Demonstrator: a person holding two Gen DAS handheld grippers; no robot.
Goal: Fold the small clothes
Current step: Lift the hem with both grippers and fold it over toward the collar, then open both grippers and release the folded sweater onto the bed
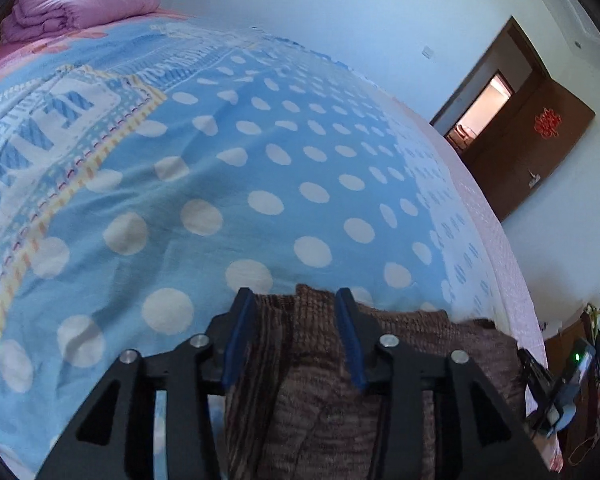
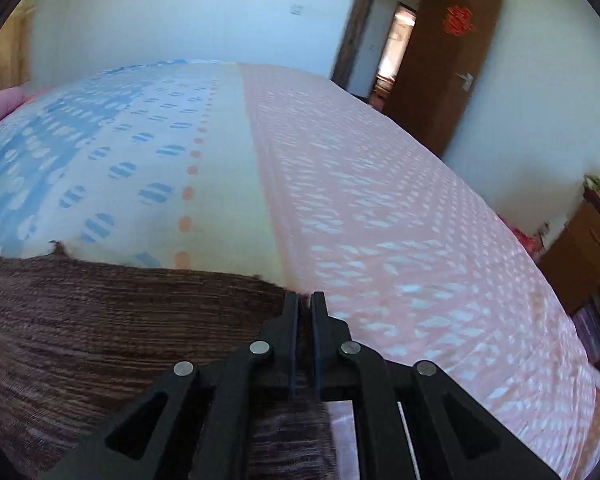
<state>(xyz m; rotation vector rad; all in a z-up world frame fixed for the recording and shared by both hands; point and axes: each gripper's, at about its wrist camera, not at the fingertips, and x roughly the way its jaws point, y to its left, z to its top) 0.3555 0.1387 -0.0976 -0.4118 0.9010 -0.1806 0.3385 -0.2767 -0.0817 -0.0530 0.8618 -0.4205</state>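
Between my left gripper's parted jaws lies 1 brown ribbed garment, stretching sideways to my right gripper, which pinches its corner.

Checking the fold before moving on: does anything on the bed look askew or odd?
Nothing stands out. The brown knit garment lies flat on the dotted bedspread, its top edge slightly uneven.

Count: 1 brown knit garment, 2 hand-held grippers – left, right. 1 bed, 1 pink quilt, 1 door, 1 cabinet.
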